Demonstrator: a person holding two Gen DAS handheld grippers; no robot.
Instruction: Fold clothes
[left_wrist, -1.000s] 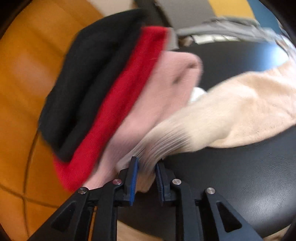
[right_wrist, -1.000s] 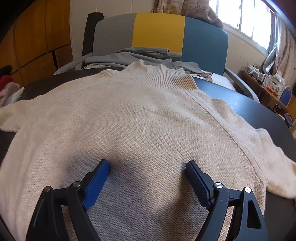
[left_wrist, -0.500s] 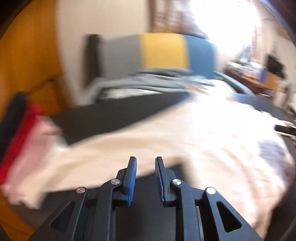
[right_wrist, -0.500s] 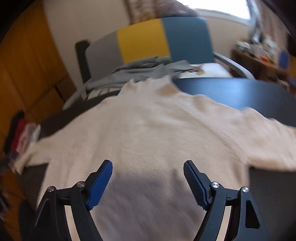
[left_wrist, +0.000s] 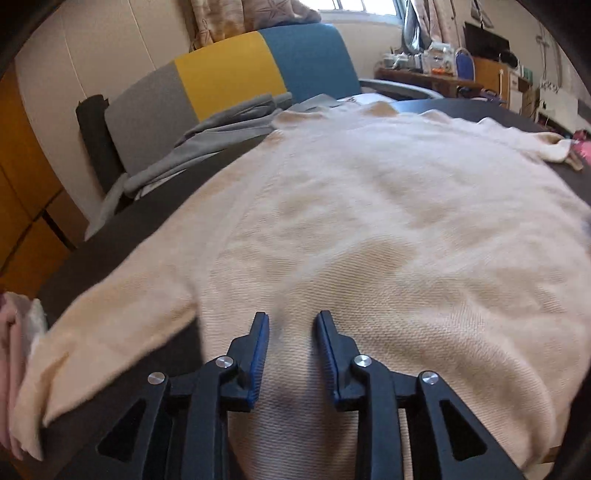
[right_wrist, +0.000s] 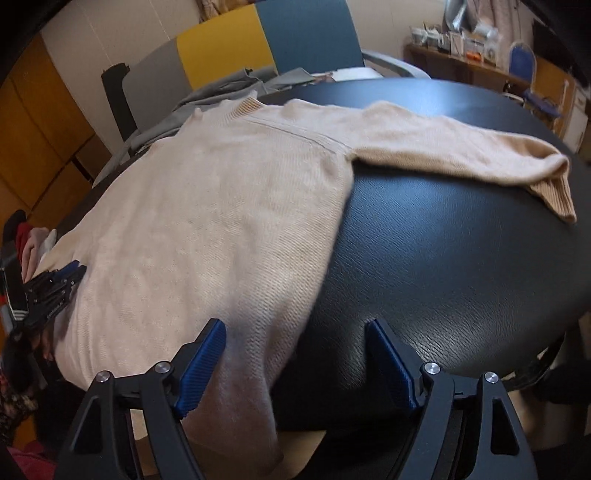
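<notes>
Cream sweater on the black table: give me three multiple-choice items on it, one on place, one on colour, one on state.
1. Where does the sweater's collar point?
A. toward the colour-block chair
B. toward the camera
C. off the table's right side

2. What colours is the chair back?
A. red, pink, black
B. grey, yellow, blue
C. green, white

3. How does the sweater lie?
A. folded in half
B. rolled up
C. spread flat, sleeves out

Answers:
1 A: the ribbed collar of the sweater lies at the table's far edge, by the chair.
2 B: three panels show.
3 C: the sleeve stretches sideways, unfolded.
</notes>
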